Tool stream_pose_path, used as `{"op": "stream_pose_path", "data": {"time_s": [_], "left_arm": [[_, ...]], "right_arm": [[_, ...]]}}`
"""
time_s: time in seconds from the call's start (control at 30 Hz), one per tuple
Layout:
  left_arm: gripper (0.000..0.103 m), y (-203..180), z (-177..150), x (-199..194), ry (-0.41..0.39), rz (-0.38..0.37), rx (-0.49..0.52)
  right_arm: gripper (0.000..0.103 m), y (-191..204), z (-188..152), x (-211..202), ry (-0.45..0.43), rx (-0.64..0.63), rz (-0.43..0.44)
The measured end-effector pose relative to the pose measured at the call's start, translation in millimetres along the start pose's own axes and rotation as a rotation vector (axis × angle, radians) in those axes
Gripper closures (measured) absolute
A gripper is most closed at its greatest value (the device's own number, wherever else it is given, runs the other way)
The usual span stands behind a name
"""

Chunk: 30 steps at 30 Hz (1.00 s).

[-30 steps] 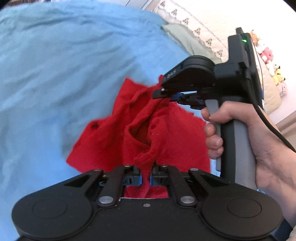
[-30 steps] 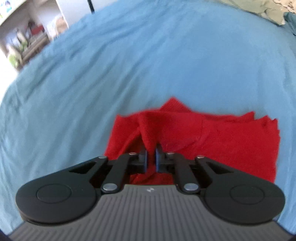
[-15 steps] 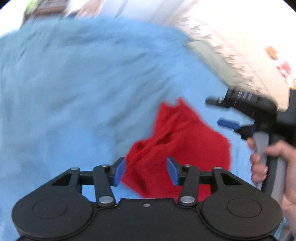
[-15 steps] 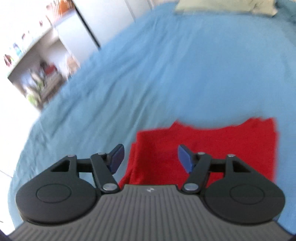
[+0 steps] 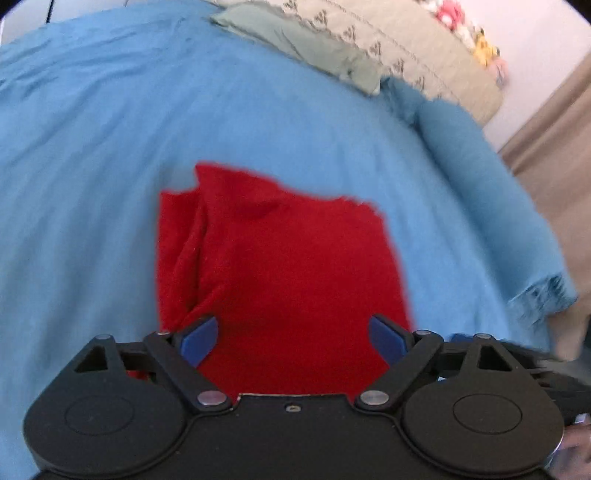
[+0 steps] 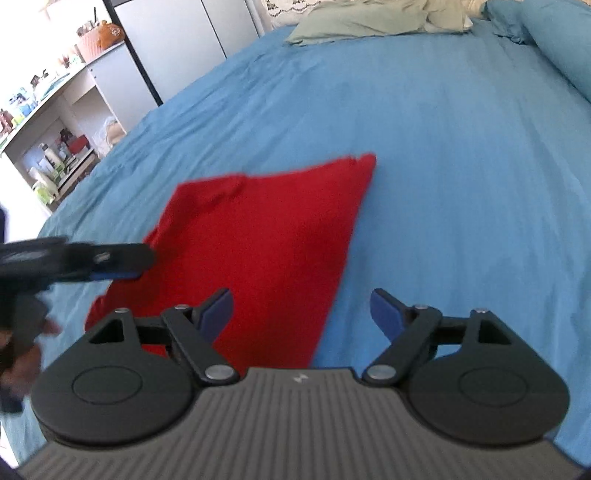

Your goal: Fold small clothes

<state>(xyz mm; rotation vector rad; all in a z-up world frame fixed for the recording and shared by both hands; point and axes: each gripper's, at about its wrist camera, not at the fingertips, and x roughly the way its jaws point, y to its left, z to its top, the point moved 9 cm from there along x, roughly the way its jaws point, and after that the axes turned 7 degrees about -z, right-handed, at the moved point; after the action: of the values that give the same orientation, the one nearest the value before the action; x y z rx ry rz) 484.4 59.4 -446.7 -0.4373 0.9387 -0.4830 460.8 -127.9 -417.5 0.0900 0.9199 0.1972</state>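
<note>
The red garment [image 5: 280, 266] lies flat on the blue bed cover [image 5: 92, 155], folded into a compact block, well in from every edge of the bed and clear of the pillows [image 6: 373, 18] at the head. A loose layer shows along one side of it as a raised crease [image 5: 195, 251] — that side is less tidy than the rest.

Left gripper [image 5: 291, 338]: jaws apart, just opened, nothing between the pads [image 5: 197, 338]. It sits directly over the near edge of the garment, with cloth filling the whole gap ahead of it.

Right gripper [image 6: 301, 312]: jaws apart, likewise just opened, and empty. Only its left pad [image 6: 218, 310] is over red; the right pad [image 6: 384, 312] is over bare cover — the garment's straight side edge runs away from this gripper diagonally toward the far corner [image 6: 365, 160].

In the right view the garment's long axis seems to run from the grippers toward the head of the bed. The left gripper is the better centred on it; the right one stands at its side edge. In my judgement, any further fold or tidying of the creased side falls to the left hand first.

Fold appears released and holding its shape.
</note>
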Motion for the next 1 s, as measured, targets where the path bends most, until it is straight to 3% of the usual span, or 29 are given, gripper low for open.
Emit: {"op": "stream_pose_path", "data": {"time_s": [0.17,0.23,0.3,0.33,0.37,0.5,0.57,0.67,0.83,0.9,1.0], "left_arm": [[0.011,3.5,0.5,-4.5,-0.01,-0.013,0.002],[0.011,-2.0,11.7,-18.0,-0.017,0.027,0.009],[0.0,-1.2,22.4,-37.9,-0.045,0.102,0.051],[0.0,3.0,25.3,-46.5,-0.057,0.122,0.06],[0.0,8.3,29.7,-48.4,-0.053,0.12,0.056],[0.003,42.2,29.6,-16.2,0.084,0.032,-0.096],[0.011,53.9,24.9,0.3,0.122,-0.007,-0.161],[0.014,62.4,20.1,11.5,0.126,-0.016,-0.206],[0.015,64.5,16.1,9.7,0.089,-0.042,-0.232],[0.036,61.5,15.1,6.0,0.117,0.008,-0.177],[0.055,48.6,12.5,9.5,0.142,0.039,-0.129]], "right_arm": [[0.0,9.7,-38.7,16.1,0.083,-0.069,-0.007],[0.0,8.5,-40.1,11.8,0.09,-0.056,0.018],[0.0,7.1,-26.9,1.5,0.062,-0.042,0.06],[0.0,5.7,-20.4,-0.8,0.059,-0.036,0.078],[0.0,3.9,-13.5,-0.9,0.065,-0.02,0.104],[0.0,-5.2,9.8,20.3,0.11,0.083,0.161],[0.013,-12.7,12.9,33.8,0.128,0.151,0.168],[0.021,-20.1,14.1,53.4,0.149,0.258,0.181],[0.023,-16.6,11.8,68.0,0.138,0.312,0.202],[0.023,-11.2,13.3,70.4,0.133,0.305,0.199],[0.026,-5.5,13.9,72.2,0.133,0.29,0.17]]}}
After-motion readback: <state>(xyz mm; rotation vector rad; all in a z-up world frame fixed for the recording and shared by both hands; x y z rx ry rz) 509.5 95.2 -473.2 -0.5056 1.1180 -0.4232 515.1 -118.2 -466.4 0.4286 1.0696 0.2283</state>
